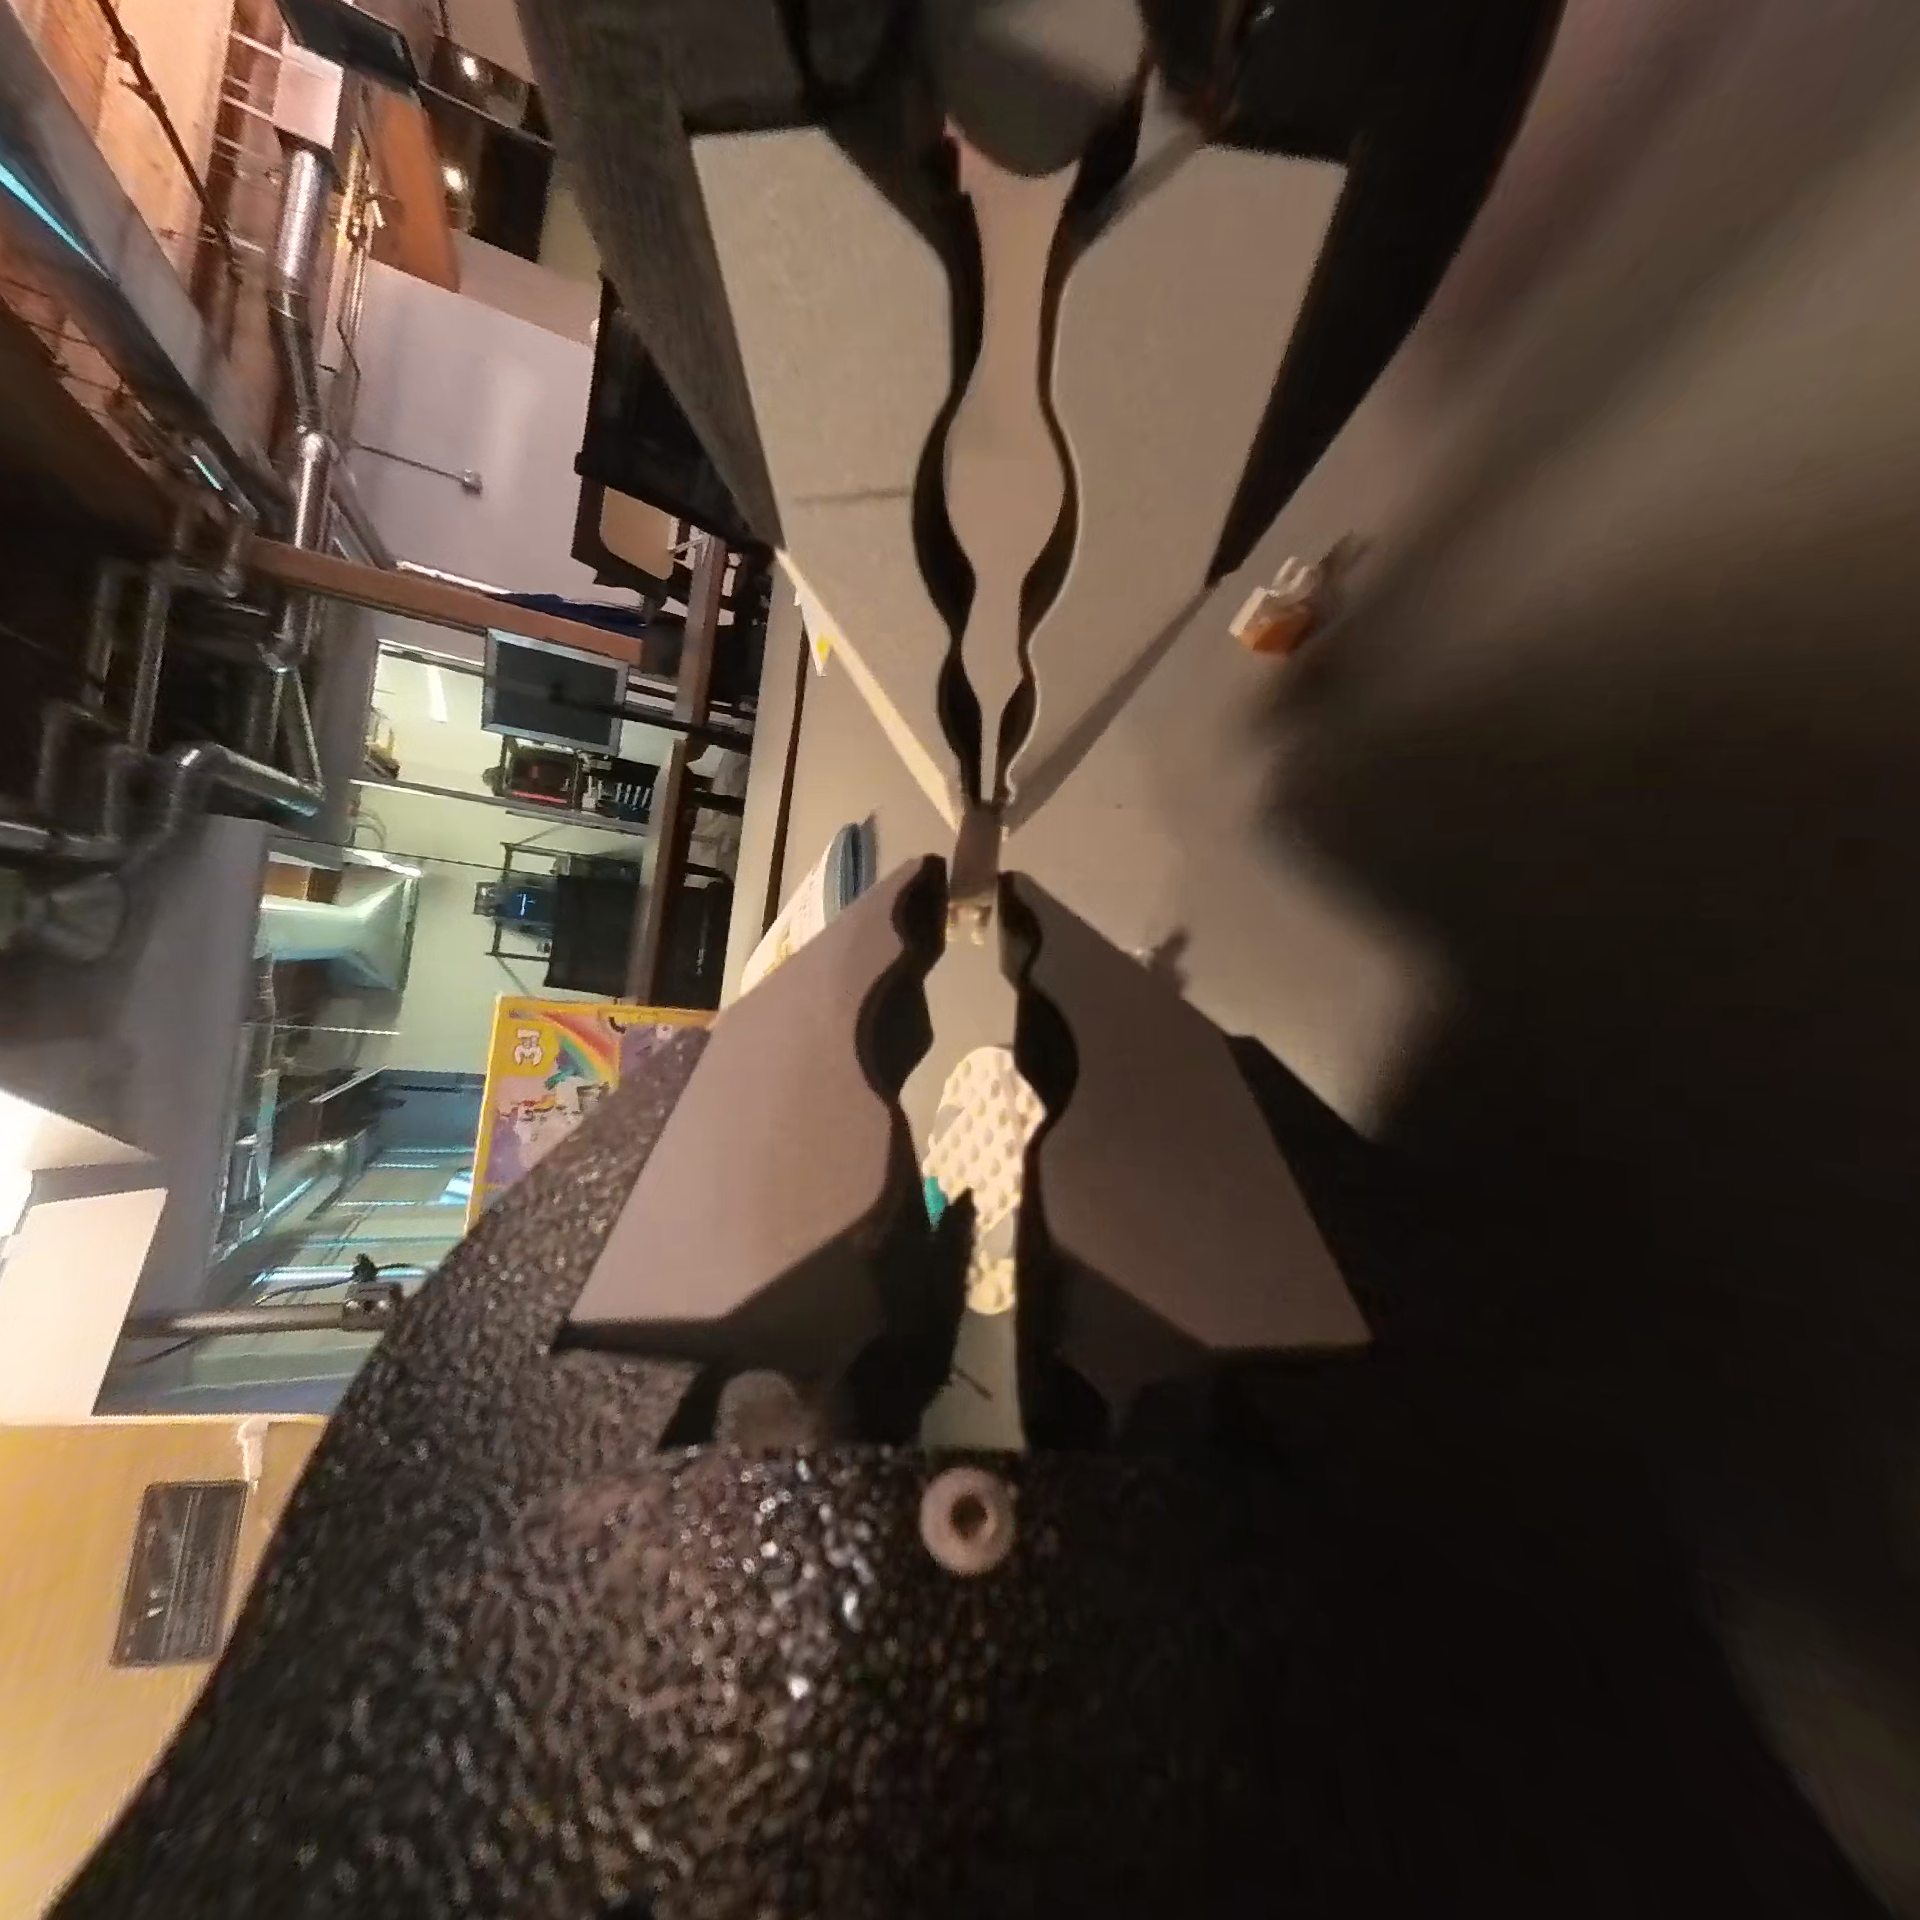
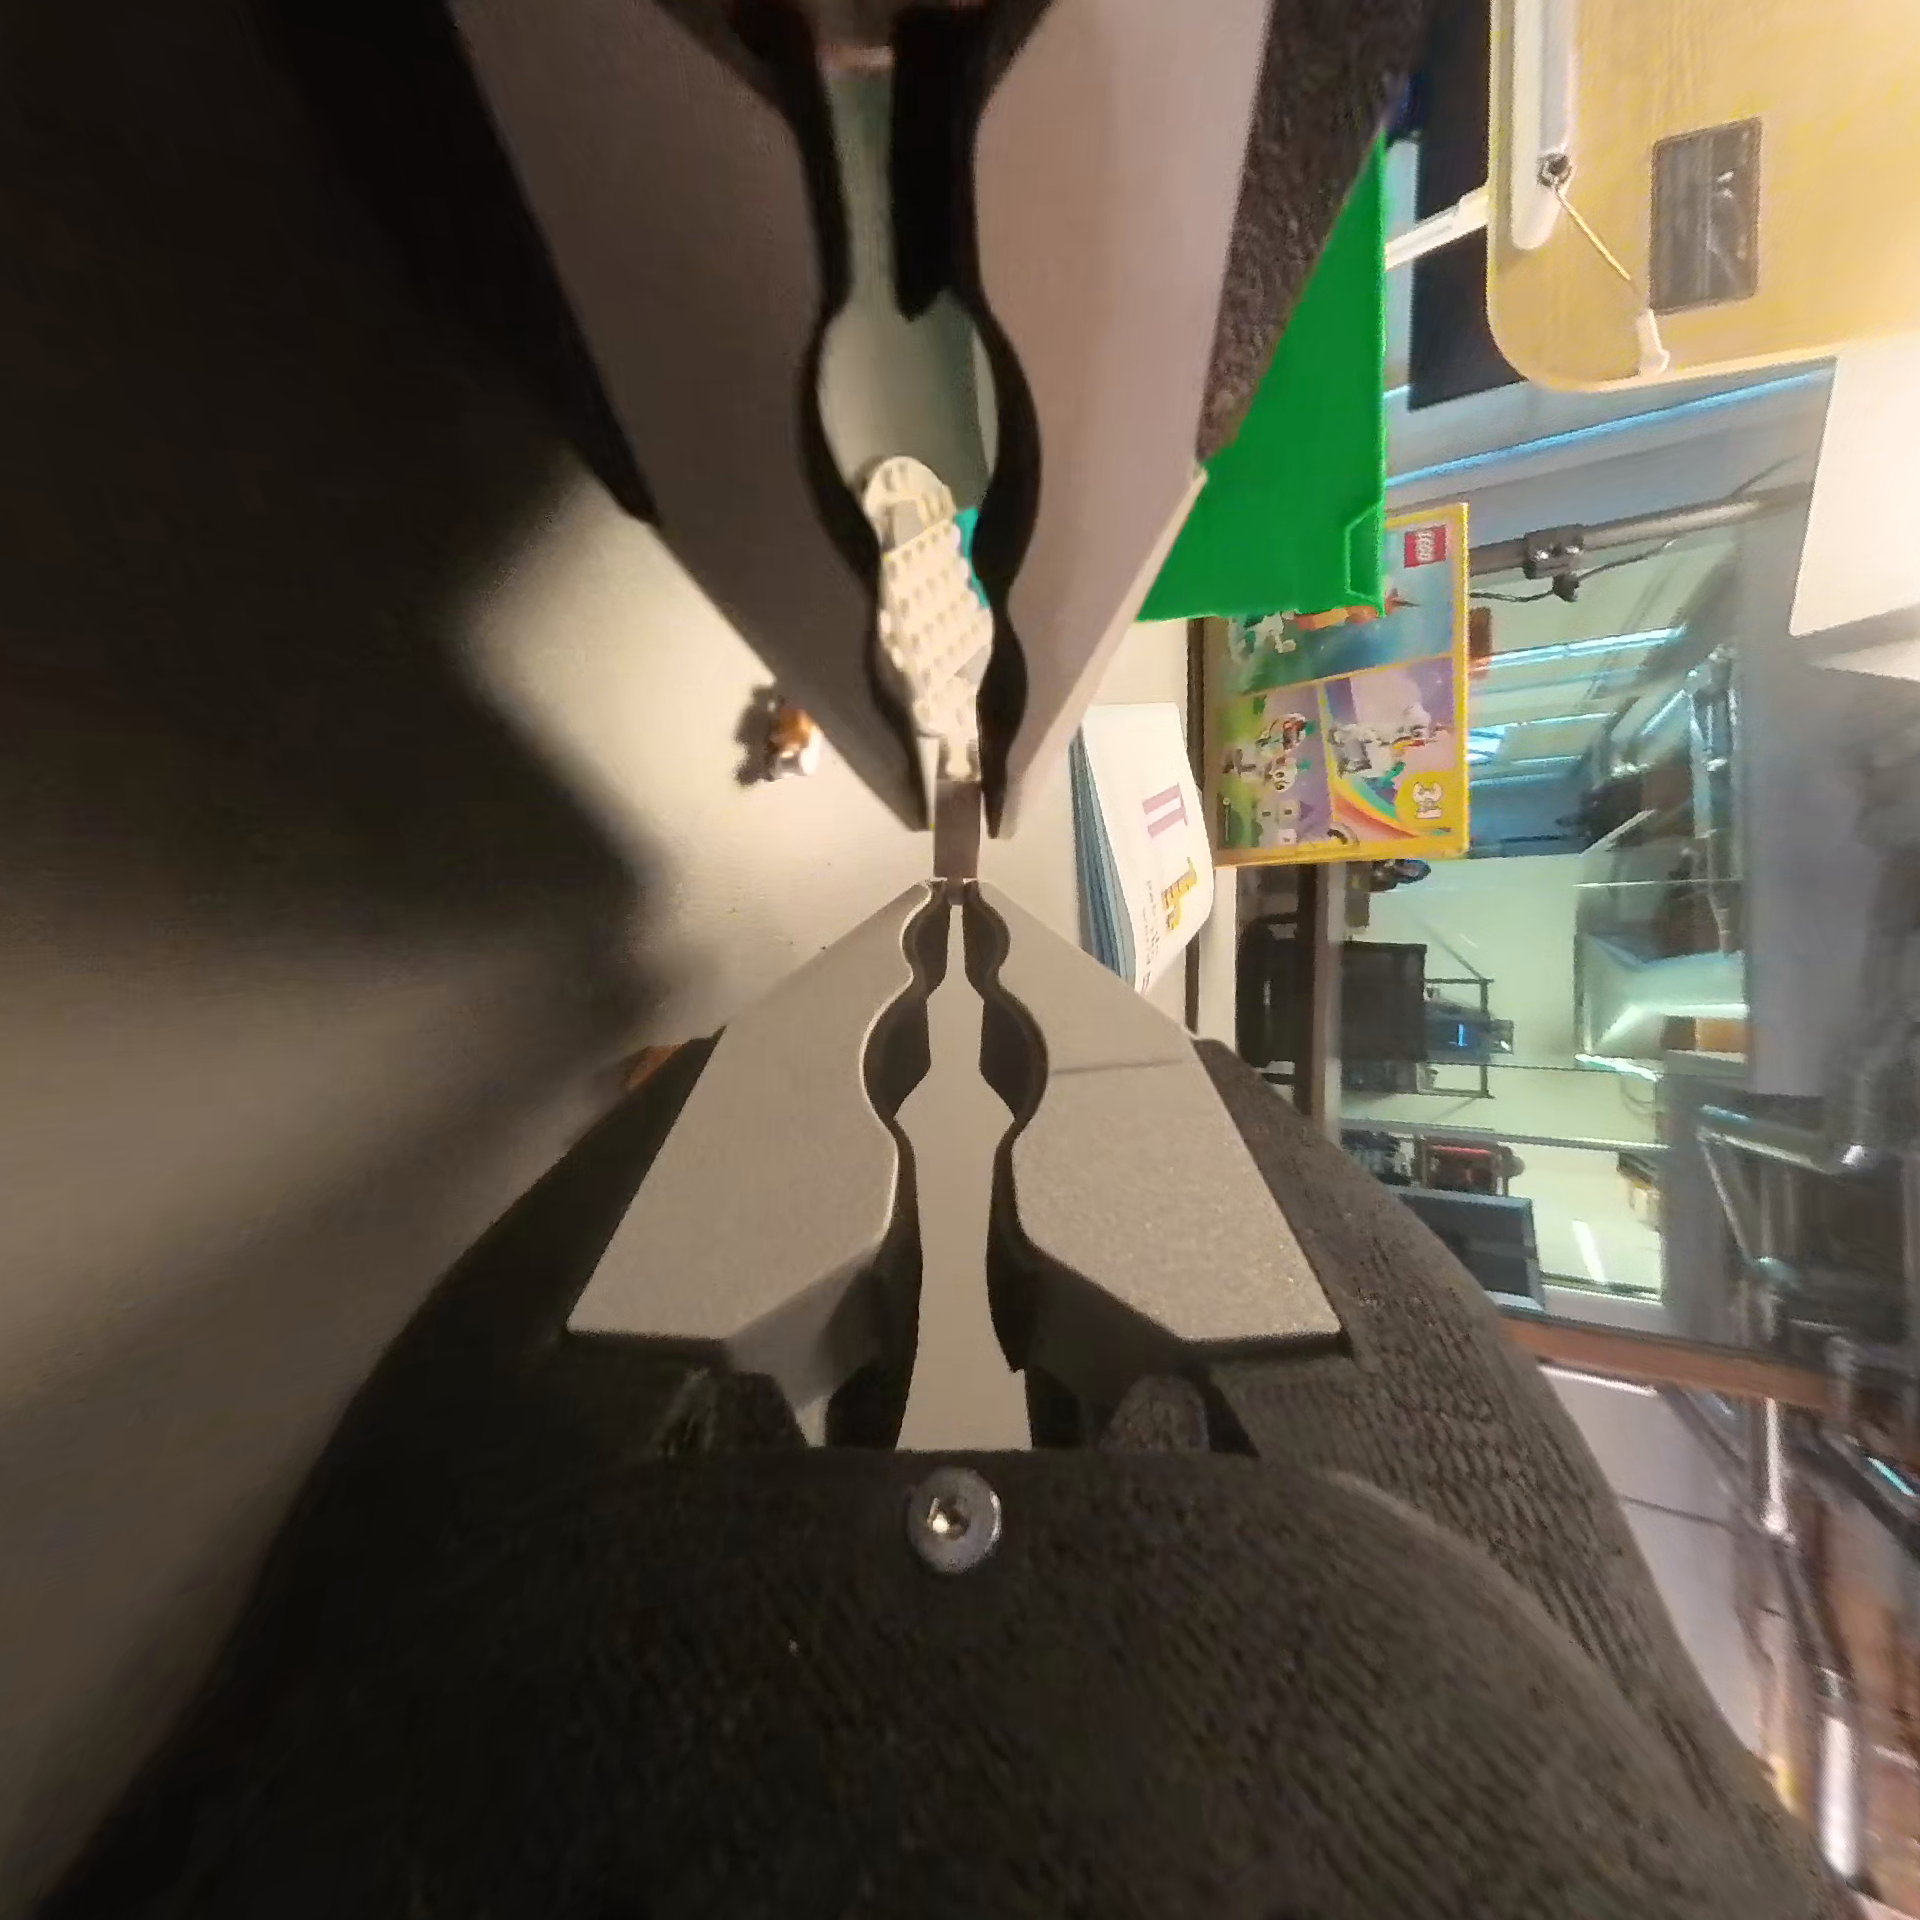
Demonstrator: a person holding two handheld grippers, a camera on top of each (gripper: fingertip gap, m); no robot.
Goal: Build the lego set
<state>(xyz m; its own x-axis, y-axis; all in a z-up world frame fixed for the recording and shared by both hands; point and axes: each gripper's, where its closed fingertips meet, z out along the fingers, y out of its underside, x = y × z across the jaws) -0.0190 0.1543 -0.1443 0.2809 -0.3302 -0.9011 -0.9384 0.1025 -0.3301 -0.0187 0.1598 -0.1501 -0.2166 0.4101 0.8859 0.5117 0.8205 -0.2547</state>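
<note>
piece: a small flat grey building piece (image 1: 975,854) with white studs at one end, held in the air above the table (image 1: 1195,727), between the two grippers tip to tip.
left gripper (image 1: 975,902): wavy black pads pinch the studded end.
right gripper (image 2: 943,889): tips pressed on the other end.
left view only: ceiling pipes (image 1: 301,343).
right view only: green sheet (image 2: 1299,468).
both views: white studded plate (image 2: 925,613), yellow box (image 2: 1351,707).

This was a lab or workshop room. Bare metal ducts (image 1: 301,343) and pipes ran along the ceiling, metal shelves (image 1: 582,800) held equipment, a monitor (image 1: 551,691) hung nearby, and glass partitions (image 2: 1621,935) stood beyond the grey table (image 2: 582,790) with a toy-brick box (image 2: 1351,707).
</note>
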